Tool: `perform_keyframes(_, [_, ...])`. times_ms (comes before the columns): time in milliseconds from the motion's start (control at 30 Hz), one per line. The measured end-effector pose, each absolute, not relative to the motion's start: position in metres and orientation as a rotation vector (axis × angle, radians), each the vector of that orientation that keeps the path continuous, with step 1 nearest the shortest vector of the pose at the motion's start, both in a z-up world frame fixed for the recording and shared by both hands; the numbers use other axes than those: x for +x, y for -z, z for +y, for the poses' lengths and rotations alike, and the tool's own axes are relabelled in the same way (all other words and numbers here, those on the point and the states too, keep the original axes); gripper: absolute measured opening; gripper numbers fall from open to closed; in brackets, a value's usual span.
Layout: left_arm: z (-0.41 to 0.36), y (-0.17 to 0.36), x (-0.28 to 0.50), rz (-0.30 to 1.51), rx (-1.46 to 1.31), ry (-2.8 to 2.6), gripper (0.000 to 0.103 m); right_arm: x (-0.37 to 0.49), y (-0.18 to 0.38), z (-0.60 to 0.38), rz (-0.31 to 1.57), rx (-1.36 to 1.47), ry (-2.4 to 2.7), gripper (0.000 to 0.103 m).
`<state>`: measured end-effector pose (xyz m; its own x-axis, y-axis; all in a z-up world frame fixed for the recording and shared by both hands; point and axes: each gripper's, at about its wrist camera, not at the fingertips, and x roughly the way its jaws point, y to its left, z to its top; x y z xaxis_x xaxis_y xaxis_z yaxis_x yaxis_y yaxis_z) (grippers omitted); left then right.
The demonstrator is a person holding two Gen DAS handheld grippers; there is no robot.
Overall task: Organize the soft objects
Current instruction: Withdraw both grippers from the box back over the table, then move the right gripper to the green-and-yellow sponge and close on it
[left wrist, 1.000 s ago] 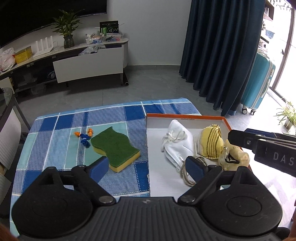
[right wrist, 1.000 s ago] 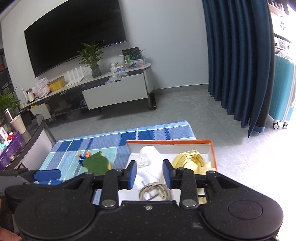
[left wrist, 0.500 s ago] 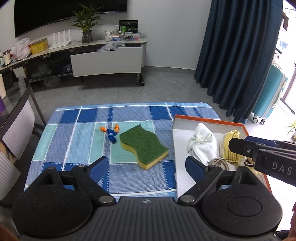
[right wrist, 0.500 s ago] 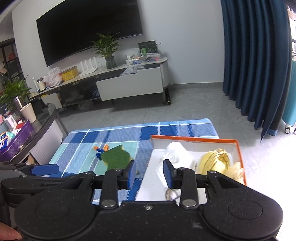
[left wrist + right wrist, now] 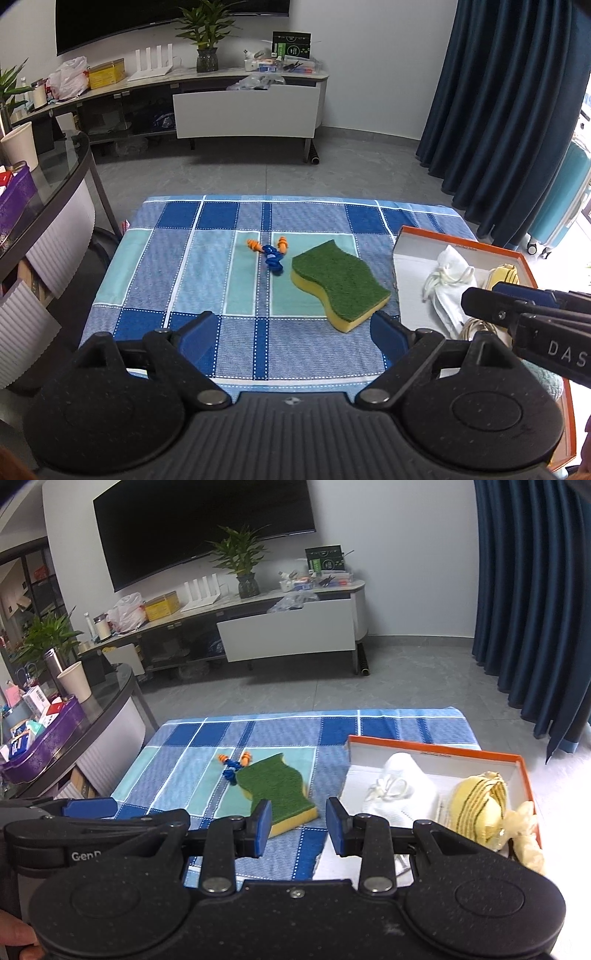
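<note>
Both tools tilt down over the counter's near edge, empty: left tool spread wide, right tool partly parted, near the sponge.

Bare checked cloth lies open across the counter from nine round to twelve o'clock. Toward one o'clock the green sponge and the earplugs just beside it block the middle. At three o'clock the orange box's rim stands in the way.
</note>
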<state>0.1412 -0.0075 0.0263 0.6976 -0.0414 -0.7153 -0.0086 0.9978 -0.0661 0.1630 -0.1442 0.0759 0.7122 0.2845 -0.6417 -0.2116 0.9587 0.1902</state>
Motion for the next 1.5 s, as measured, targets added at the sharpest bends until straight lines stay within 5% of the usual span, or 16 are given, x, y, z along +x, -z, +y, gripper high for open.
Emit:
perform_keyframes(467, [0.012, -0.013, 0.149, 0.827, -0.080, -0.005, 0.094, 0.173, -0.064, -0.127, 0.760, 0.086, -0.307, 0.063])
perform_keyframes(1333, [0.042, 0.013, 0.181, 0.883, -0.113, -0.062, 0.094, 0.208, -0.030, -0.112, 0.837, 0.074, -0.344, 0.070])
perform_keyframes(1500, [0.046, 0.017, 0.187, 0.888, -0.118, -0.064, 0.095, 0.218, -0.023, -0.107, 0.854, 0.057, -0.363, 0.078])
